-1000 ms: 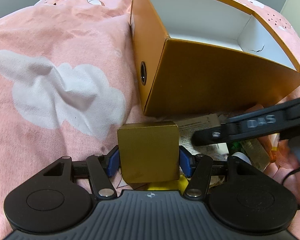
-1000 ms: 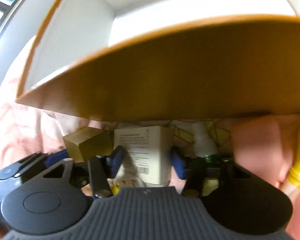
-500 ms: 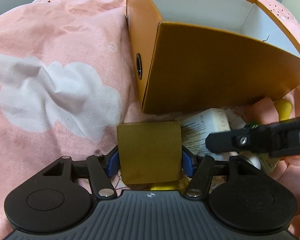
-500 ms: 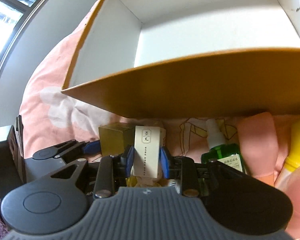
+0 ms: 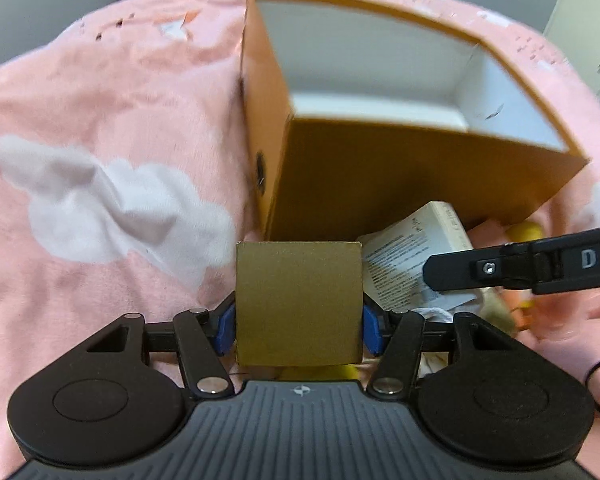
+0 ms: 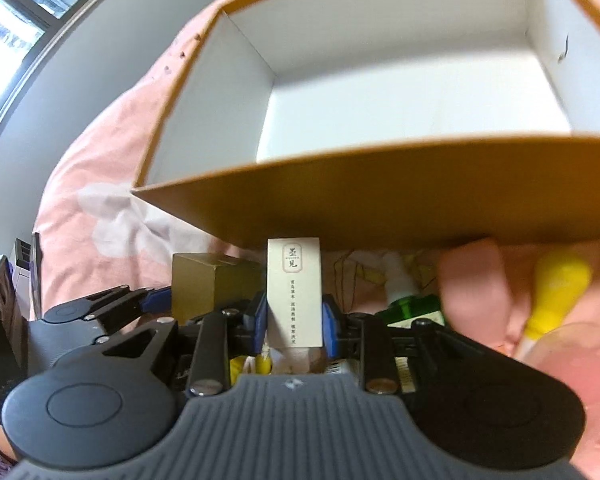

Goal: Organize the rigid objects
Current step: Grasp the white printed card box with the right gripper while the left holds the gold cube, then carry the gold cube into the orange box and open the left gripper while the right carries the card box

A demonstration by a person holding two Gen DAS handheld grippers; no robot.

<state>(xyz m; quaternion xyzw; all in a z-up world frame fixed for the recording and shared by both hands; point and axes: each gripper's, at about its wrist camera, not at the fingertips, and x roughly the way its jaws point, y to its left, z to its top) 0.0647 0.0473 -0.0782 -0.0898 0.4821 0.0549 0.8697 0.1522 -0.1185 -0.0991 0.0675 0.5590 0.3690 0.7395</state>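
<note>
My left gripper [image 5: 298, 330] is shut on a small gold box [image 5: 298, 300] and holds it just in front of the big orange cardboard box [image 5: 400, 184], whose white inside is empty. My right gripper [image 6: 294, 330] is shut on a narrow white carton with black print [image 6: 295, 288], upright, below the orange box's near wall [image 6: 380, 200]. The gold box [image 6: 208, 284] and left gripper show at the left of the right wrist view. The white carton [image 5: 416, 252] and a right finger [image 5: 520, 266] show at the right of the left wrist view.
All sits on a pink blanket with white clouds [image 5: 112, 208]. Right of the white carton lie a green spray bottle [image 6: 412, 304], a pink item [image 6: 472, 280] and a yellow bottle [image 6: 556, 292]. A window [image 6: 16, 12] is far left.
Both grippers have risen with their boxes; more of the orange box's inside now shows. The right gripper's carton turned from broad face to narrow face toward the camera.
</note>
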